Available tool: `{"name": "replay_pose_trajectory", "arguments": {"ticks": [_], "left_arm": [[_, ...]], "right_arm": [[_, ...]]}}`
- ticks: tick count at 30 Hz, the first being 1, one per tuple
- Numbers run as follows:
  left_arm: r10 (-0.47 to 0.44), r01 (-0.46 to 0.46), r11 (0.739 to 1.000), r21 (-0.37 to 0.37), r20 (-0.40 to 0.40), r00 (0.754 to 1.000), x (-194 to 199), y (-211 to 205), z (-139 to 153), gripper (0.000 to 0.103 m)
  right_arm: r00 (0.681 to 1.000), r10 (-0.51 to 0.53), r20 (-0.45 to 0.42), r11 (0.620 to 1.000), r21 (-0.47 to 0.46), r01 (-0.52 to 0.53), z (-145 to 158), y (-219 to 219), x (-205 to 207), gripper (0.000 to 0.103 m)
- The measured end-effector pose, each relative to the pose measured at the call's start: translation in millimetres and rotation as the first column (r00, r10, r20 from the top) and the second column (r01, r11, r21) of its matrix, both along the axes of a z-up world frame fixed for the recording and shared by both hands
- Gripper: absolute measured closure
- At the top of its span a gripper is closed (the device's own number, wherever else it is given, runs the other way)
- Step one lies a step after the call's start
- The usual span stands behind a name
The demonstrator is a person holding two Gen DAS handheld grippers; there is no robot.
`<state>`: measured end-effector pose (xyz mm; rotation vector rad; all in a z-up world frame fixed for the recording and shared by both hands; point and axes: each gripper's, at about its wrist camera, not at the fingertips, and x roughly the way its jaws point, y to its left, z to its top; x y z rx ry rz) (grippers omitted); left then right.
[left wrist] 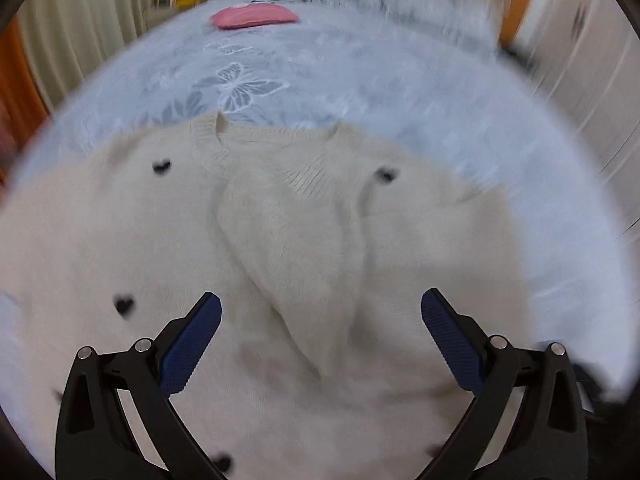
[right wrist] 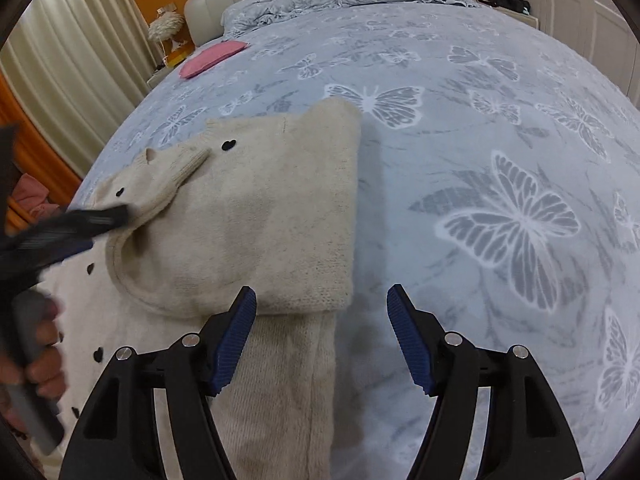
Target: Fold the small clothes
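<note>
A cream knitted sweater (right wrist: 256, 216) with small black heart shapes lies on a bed (right wrist: 500, 128) covered in a pale blue spread printed with white butterflies. The sweater is partly folded: one side panel and a sleeve are turned over onto the body, leaving a straight folded edge along the sweater's right side. A strip of the knit, likely a sleeve or the lower body, runs from that fold toward the right wrist camera.

The right gripper (right wrist: 322, 336) hovers low over the near corner of the fold. Its blue-padded fingers are spread wide and hold nothing. The left-hand finger sits over the knit and the right-hand finger over bare bedspread, so the folded edge runs straight away from the gripper between them.

The left gripper (left wrist: 320, 340) hangs above the sweater's middle, fingers also spread wide and empty. The left wrist picture is motion-blurred. From there the neckline (left wrist: 276, 136) lies ahead, away from the fingers, and a ridge of bunched knit runs from the neckline back toward the gap between them. Seen from the right wrist camera, this gripper appears as a dark blurred shape at the sweater's far left side, near the collar.

The sweater's long axis points away from both grippers, toward the headboard. A folded pink cloth (right wrist: 212, 58) lies well apart, near the pillows.

The right gripper seems nearer to the near hem.
</note>
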<state>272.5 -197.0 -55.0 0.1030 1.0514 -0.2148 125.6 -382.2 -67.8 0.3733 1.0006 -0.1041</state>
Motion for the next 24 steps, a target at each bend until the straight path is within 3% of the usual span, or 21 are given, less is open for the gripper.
{"name": "replay_pose_trajectory", "arguments": {"ticks": [1,2,3,4,6,8,10,14,15,16,18,19,20,21,22,24], "left_arm": [[0.021,-0.021,0.999,0.044,-0.002,1.000,8.0,-7.3,-11.8,0.018],[0.031,-0.031,0.999,0.023,-0.027,0.999,14.9,-5.9,-19.4,0.034],[0.036,-0.039,0.999,-0.030,-0.069,0.997,22.0,0.3,-25.7,0.063],[0.071,-0.079,0.993,-0.092,-0.095,0.993,29.1,13.4,-27.9,0.075],[0.119,-0.137,0.954,-0.265,-0.083,0.989,34.0,48.6,-17.2,0.088],[0.207,-0.209,0.907,-0.365,-0.044,0.977,32.0,94.2,-5.7,0.088],[0.291,-0.281,0.888,-0.364,-0.029,0.956,29.2,131.3,-9.4,0.086],[0.320,-0.347,0.857,-0.380,-0.136,0.938,24.7,162.2,-41.6,0.079],[0.318,-0.342,0.851,-0.399,-0.128,0.940,21.8,163.0,-41.2,0.069],[0.314,-0.329,0.850,-0.411,-0.105,0.944,19.6,160.0,-39.2,0.049],[0.308,-0.315,0.854,-0.414,-0.085,0.947,20.9,152.5,-36.7,0.032],[0.313,-0.318,0.859,-0.402,-0.080,0.946,25.2,146.8,-37.9,0.031],[0.322,-0.325,0.861,-0.391,-0.075,0.944,29.0,143.9,-39.3,0.032],[0.337,-0.339,0.861,-0.380,-0.073,0.939,32.1,143.0,-41.3,0.038],[0.344,-0.346,0.860,-0.375,-0.075,0.936,32.2,140.2,-42.3,0.057],[0.346,-0.350,0.859,-0.375,-0.079,0.935,34.3,143.8,-40.6,0.081]], "right_arm": [[1.000,0.001,0.002,1.000,-0.005,-0.001,0.0,1.3,0.3,0.036],[1.000,0.006,0.004,1.000,-0.007,-0.006,0.2,3.3,-0.3,0.036],[1.000,0.009,0.004,1.000,-0.008,-0.009,0.4,1.3,-1.0,0.036],[1.000,0.015,0.006,1.000,-0.011,-0.015,1.0,2.2,-2.8,0.036],[1.000,0.022,0.012,1.000,-0.011,-0.022,-1.9,-5.2,-7.1,0.036],[0.999,0.032,0.014,0.999,-0.005,-0.032,-4.7,-7.1,-8.2,0.036],[0.999,0.036,0.008,0.999,-0.010,-0.036,-8.7,-5.9,-7.3,0.036],[0.999,0.038,-0.006,0.999,0.010,-0.038,-19.0,-0.8,2.3,0.036],[0.999,0.037,-0.005,0.999,0.013,-0.036,-20.2,0.0,5.2,0.036],[0.999,0.033,-0.005,0.999,0.015,-0.033,-21.5,1.6,10.4,0.036],[1.000,0.030,-0.001,0.999,0.024,-0.030,-23.2,3.1,19.1,0.036],[0.999,0.033,0.004,0.999,0.034,-0.033,-24.7,3.8,24.8,0.036],[0.999,0.037,0.003,0.998,0.045,-0.038,-26.2,4.0,29.8,0.044],[0.999,0.043,0.005,0.997,0.058,-0.043,-26.8,4.0,34.6,0.061],[0.999,0.045,-0.003,0.997,0.063,-0.045,-25.7,2.7,40.2,0.093],[0.998,-0.026,0.054,0.995,0.094,0.021,-10.9,-12.3,37.4,0.094]]}}
